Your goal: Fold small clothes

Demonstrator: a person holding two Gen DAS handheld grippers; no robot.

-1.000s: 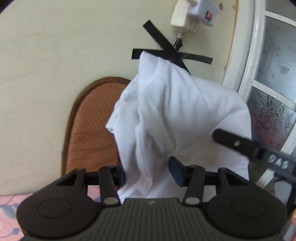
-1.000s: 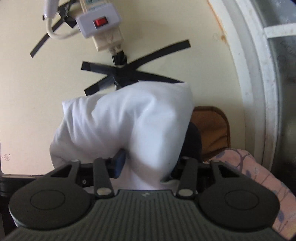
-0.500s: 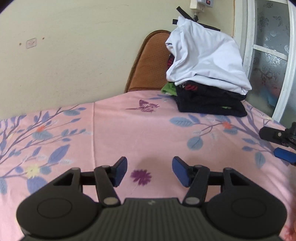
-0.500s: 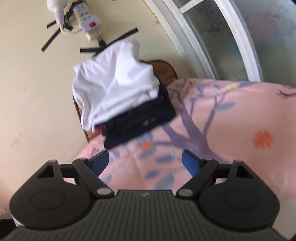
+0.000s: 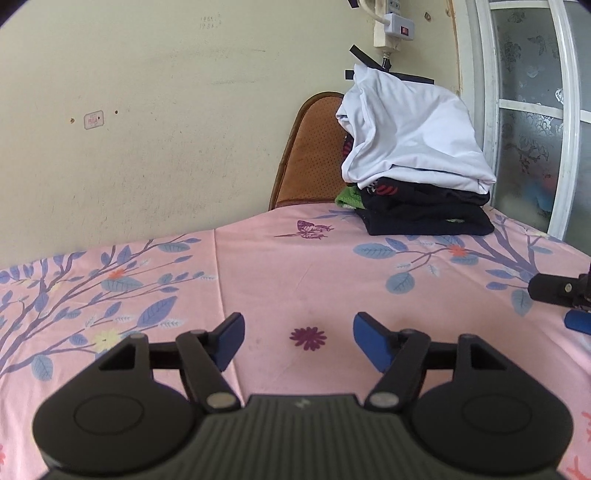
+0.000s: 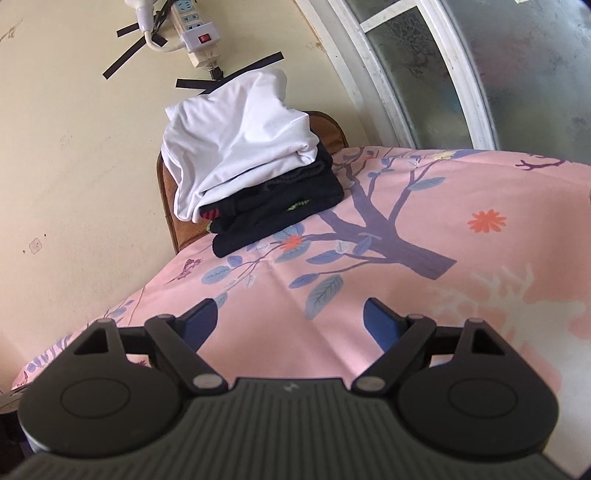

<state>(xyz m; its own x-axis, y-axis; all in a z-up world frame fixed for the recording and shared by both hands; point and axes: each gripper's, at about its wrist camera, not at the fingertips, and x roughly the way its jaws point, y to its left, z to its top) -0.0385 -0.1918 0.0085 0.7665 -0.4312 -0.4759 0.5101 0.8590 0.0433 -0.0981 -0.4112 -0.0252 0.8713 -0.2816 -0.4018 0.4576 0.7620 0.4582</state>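
Observation:
A folded white garment (image 5: 413, 136) (image 6: 243, 136) lies on top of a stack of dark folded clothes (image 5: 424, 214) (image 6: 280, 214) at the far corner of the pink flowered sheet (image 5: 295, 266) (image 6: 406, 258). My left gripper (image 5: 298, 339) hovers low over the sheet, well short of the stack. Its jaws are opening and nothing is between them. My right gripper (image 6: 290, 317) also hangs over the sheet, open and empty. Its blue-padded tip pokes into the right edge of the left wrist view.
A brown padded chair back (image 5: 310, 155) (image 6: 173, 218) stands behind the stack against the cream wall. A power strip (image 5: 393, 26) (image 6: 195, 40) is taped to the wall above. A white-framed frosted window (image 5: 532, 110) (image 6: 424, 66) runs along the right side.
Both grippers let go of the white garment, now resting on the stack, and drew back and down over the sheet. Both sets of jaws have widened.

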